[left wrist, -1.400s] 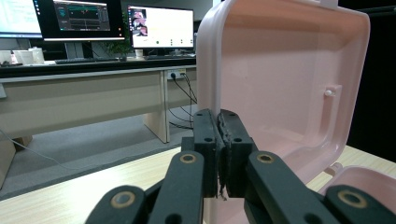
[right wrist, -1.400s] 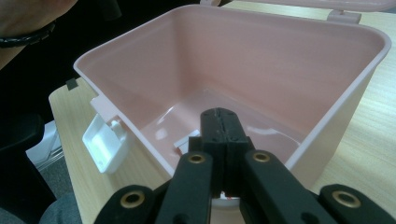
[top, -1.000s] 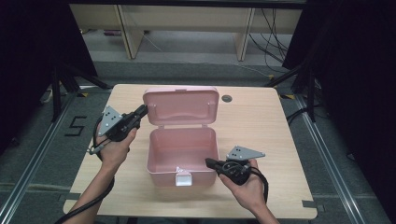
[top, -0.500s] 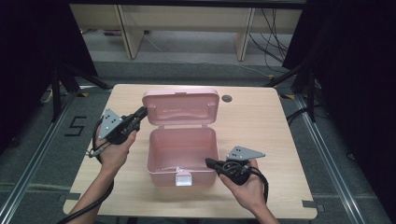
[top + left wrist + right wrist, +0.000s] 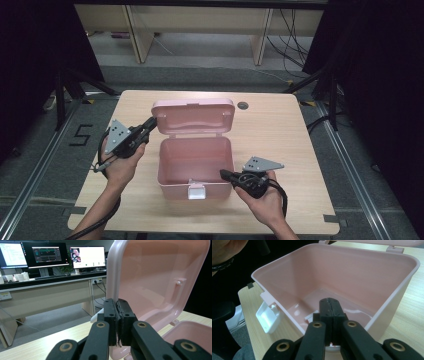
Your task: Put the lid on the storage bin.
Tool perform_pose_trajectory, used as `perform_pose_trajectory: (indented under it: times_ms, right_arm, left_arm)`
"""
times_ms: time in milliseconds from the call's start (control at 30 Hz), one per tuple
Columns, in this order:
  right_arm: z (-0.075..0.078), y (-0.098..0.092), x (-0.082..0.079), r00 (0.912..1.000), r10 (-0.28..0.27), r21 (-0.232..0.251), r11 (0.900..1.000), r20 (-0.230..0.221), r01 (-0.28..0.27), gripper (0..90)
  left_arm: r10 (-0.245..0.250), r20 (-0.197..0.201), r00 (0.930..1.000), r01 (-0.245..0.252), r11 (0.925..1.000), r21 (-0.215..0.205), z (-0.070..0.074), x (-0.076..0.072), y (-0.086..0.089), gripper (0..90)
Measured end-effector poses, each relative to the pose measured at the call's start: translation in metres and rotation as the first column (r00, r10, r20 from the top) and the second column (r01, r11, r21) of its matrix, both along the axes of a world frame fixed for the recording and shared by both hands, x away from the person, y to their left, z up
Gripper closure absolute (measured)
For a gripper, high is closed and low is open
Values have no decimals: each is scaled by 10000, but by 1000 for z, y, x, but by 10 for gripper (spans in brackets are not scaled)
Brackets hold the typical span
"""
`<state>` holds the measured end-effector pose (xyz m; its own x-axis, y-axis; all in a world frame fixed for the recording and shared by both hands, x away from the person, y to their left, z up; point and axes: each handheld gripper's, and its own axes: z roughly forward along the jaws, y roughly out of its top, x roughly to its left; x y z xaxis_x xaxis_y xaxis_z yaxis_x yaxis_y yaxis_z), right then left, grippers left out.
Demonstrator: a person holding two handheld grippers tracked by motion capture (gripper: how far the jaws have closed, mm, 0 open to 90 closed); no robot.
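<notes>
A pink plastic box (image 5: 172,186) stands open in the middle of the wooden table (image 5: 280,130), its lid (image 5: 192,117) raised at the back. A white latch (image 5: 196,191) hangs on the front wall. My left gripper (image 5: 151,121) is at the lid's left edge. In the left gripper view the lid (image 5: 155,277) rim runs straight into the closed jaws of that gripper (image 5: 117,301). My right gripper (image 5: 223,173) is shut with nothing in it, its tips at the box's front right corner. The right gripper view shows that gripper (image 5: 329,300) over the rim, the empty box (image 5: 362,272) and the latch (image 5: 268,317).
A dark round cable hole (image 5: 243,105) sits in the table behind the lid. Bare table lies to the right of the box. Desk legs and cables stand beyond the far edge. The left gripper view shows a desk with monitors (image 5: 50,255).
</notes>
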<state>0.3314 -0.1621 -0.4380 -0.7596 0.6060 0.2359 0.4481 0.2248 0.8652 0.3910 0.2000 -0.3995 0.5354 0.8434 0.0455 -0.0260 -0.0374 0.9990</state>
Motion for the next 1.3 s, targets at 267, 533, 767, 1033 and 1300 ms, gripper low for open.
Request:
perform_pose_trajectory:
  times_ms: [267,533,767,1033,1300]
  right_arm:
    - [-1,-1,2,9996,112,-91,9999,270,-110,900]
    - [-1,-2,2,9991,96,-139,9999,409,-90,900]
    - [-1,-2,2,9990,106,-134,9999,428,-100,900]
    - [-1,-2,2,9990,111,-133,9999,443,-105,900]
    - [-1,-2,2,9989,112,-138,9998,458,-105,900]
  left_arm:
    - [-66,-102,9999,65,9999,-89,-1,-4,-1,866]
    - [-36,15,10000,36,10000,66,-2,-7,0,865]
    - [-21,21,10000,21,10000,86,-2,-10,0,866]
    - [-21,32,10000,20,10000,96,-3,-13,0,865]
    - [-43,-124,9999,43,10000,-4,-4,-16,-1,864]
